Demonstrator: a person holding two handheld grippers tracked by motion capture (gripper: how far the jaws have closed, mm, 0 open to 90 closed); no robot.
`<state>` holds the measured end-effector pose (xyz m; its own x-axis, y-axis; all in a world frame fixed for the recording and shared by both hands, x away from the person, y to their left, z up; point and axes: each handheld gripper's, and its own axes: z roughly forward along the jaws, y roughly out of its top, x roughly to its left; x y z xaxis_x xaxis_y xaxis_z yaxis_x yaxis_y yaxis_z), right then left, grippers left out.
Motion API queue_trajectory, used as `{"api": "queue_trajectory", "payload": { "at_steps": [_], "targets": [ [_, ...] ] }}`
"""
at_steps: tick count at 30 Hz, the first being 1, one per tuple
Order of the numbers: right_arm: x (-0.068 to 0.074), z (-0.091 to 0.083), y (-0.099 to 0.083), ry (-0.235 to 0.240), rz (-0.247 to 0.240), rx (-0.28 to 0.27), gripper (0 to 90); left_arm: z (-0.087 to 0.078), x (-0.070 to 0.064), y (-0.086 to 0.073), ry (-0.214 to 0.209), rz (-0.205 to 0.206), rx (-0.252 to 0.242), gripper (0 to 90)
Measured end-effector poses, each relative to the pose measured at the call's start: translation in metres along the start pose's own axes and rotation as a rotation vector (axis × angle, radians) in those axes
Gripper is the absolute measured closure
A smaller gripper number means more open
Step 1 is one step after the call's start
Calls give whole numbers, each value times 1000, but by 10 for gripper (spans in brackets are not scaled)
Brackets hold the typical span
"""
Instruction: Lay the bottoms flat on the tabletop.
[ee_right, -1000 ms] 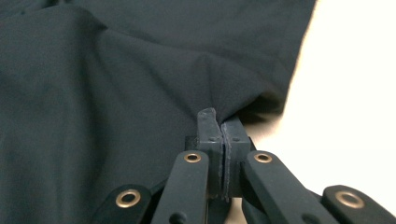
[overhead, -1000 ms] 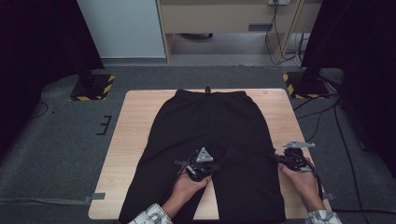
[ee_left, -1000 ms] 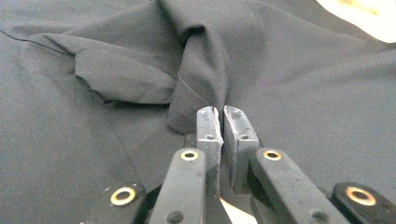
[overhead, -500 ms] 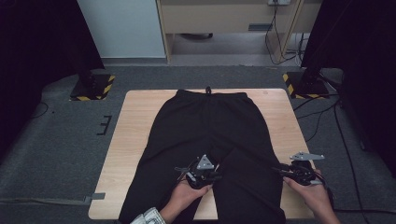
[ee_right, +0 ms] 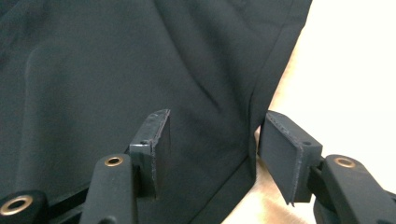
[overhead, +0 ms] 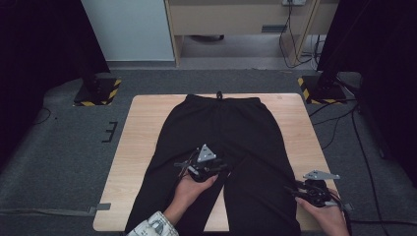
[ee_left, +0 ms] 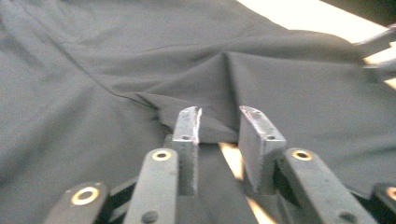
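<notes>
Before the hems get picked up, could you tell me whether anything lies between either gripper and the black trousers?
Nothing visible does. The left gripper is open at the crotch of the black trousers, where the inner leg edges meet, and the right gripper is open across the outer edge of one leg. Bare cloth and table lie ahead of both.

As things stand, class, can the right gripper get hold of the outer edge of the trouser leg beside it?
Probably yes: the right gripper is open, its fingers straddle the hem edge of the trousers, and nothing lies between them.
</notes>
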<state>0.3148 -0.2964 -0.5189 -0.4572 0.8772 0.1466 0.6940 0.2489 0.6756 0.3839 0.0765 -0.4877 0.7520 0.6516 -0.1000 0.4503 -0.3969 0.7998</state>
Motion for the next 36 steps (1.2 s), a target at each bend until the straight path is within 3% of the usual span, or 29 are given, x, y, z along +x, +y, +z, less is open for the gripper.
{"api": "queue_trajectory", "payload": {
  "at_steps": [5, 7, 9, 12, 13, 17, 20, 24, 27, 30, 32, 36],
  "targets": [
    [12, 1, -4, -10, -29, 26, 395, 31, 13, 5, 44, -12, 50, 573],
    [14, 3, -5, -22, -51, 25, 395, 39, 14, 5, 30, -25, 65, 579],
    [16, 4, -4, -32, -67, 24, 425, 47, 12, 6, 37, -1, 103, 637],
    [19, 5, -4, -65, -120, 27, 561, 51, 13, 7, 9, -21, 116, 826],
    [18, 4, -3, -55, -119, 34, 663, 51, 13, 8, 11, -20, 114, 883],
    [9, 2, -2, -37, -109, 44, 882, 46, 16, 10, 13, -34, 96, 895],
    [1, 2, 3, -41, -112, 62, 887, 39, 17, 12, 3, -33, 75, 894],
    [-23, 0, 13, -56, -95, 83, 886, 33, 17, 12, -10, -20, 74, 895],
    [-32, -1, 19, -56, -96, 79, 875, 35, 20, 8, -16, -25, 80, 895],
    [-27, 1, 21, -15, -125, 73, 739, 37, 20, 6, -30, -44, 37, 869],
    [-23, 3, 21, -21, -132, 64, 623, 39, 18, 7, -26, -48, 32, 719],
    [-17, 1, 21, -36, -110, 25, 408, 47, 13, 9, 12, -44, 43, 585]
  ]
}}
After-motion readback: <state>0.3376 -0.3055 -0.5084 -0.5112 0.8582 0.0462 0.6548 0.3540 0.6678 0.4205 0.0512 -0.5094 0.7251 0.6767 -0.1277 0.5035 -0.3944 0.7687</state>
